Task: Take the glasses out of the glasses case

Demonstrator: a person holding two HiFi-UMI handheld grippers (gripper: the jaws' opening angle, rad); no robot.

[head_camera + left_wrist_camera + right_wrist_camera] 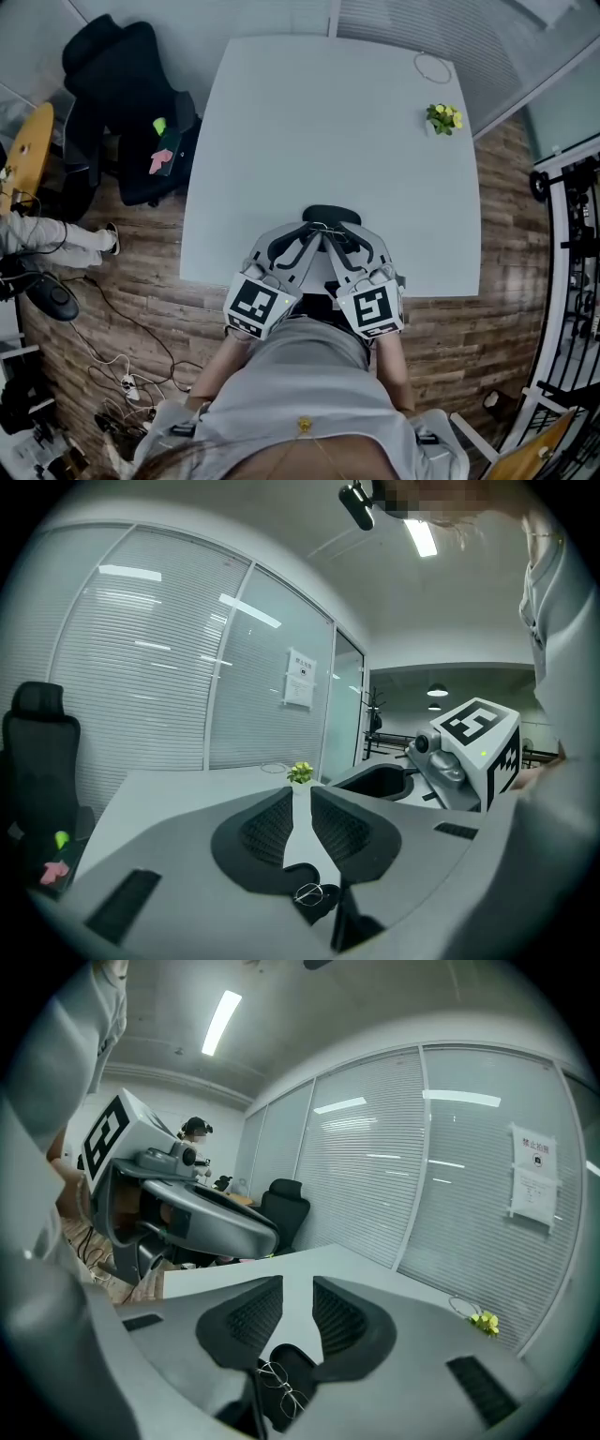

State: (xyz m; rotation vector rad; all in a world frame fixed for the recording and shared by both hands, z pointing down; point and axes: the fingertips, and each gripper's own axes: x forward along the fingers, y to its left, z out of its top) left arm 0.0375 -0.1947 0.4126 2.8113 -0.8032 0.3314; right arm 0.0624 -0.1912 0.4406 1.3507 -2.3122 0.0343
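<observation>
Jaws of left gripper and right gripper apart, empty, both over open case, glasses inside, near edge of surface

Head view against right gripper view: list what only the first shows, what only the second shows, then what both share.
Only the head view: the marker cube on the right gripper and the black metal frame at the room's edge. Only the right gripper view: the paper notice on the glass wall, the ceiling light, and the glasses plainly lying in the open case. Both: the white table, the case, the small plant, the office chair and the left gripper.
</observation>
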